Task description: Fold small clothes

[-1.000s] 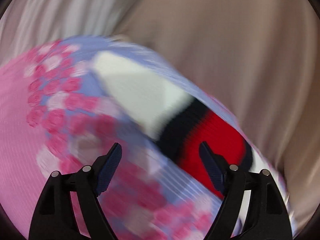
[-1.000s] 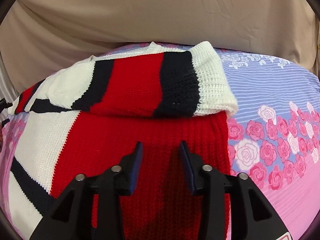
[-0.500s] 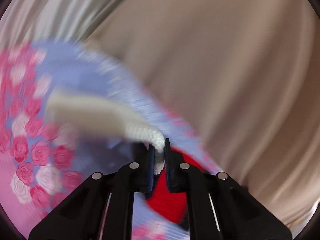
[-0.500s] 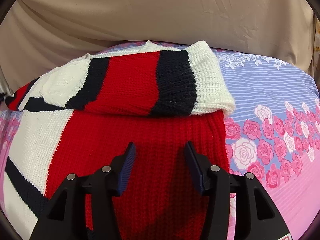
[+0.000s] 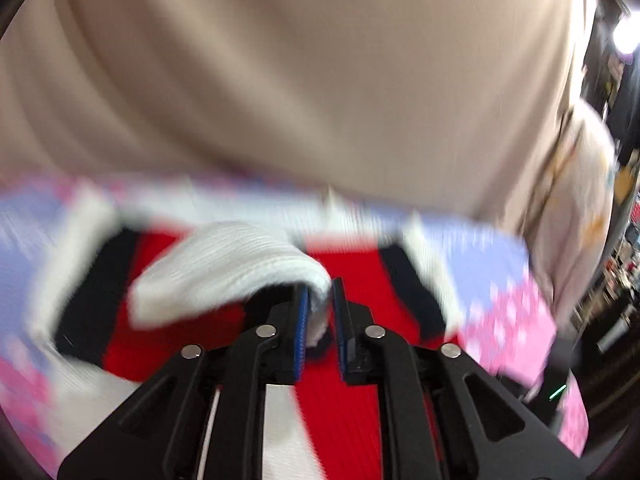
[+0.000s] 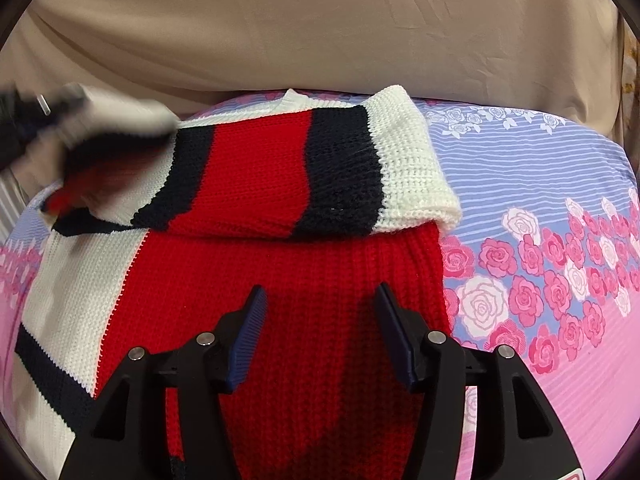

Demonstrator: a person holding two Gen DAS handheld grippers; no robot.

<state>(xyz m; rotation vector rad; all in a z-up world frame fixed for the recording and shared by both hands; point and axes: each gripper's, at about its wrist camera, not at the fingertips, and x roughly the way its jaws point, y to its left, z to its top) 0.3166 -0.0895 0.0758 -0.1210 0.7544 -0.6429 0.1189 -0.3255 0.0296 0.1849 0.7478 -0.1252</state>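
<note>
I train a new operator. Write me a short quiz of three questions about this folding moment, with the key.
1. True or false: the left gripper is shut on the white cuff of the sweater.
2. The right gripper is: A) open above the red knit, B) shut on a sleeve, C) out of view.
3. What pattern does the bedsheet show?

Key: 1 true. 2 A. 3 Roses, pink and white, with blue stripes.

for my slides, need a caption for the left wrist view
Left gripper pinching the sweater's white cuff above the striped sweater.
</note>
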